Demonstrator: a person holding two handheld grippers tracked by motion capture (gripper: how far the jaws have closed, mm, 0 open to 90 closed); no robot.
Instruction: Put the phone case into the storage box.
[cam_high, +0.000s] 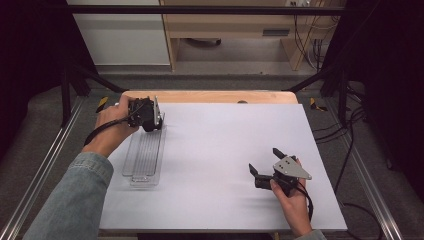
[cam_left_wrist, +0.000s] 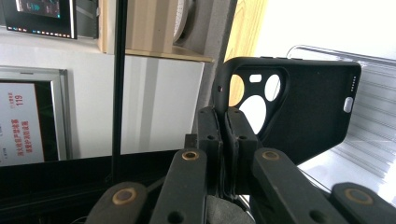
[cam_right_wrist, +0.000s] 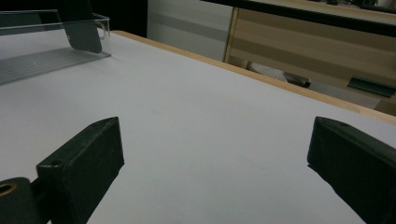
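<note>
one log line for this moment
left gripper: shut on phone case | over clear tray | right gripper: open, nothing held

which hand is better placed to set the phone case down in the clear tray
Left. The left gripper is already shut on the black phone case and sits at the far end of the clear tray. The right gripper rests across the table, jaws open and holding nothing.

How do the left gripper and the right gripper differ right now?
The left gripper is shut on a black phone case; the right gripper is open with nothing between its jaws. The left gripper sits at the far end of the clear tray; the right gripper rests over bare table. Each is held in a hand.
</note>
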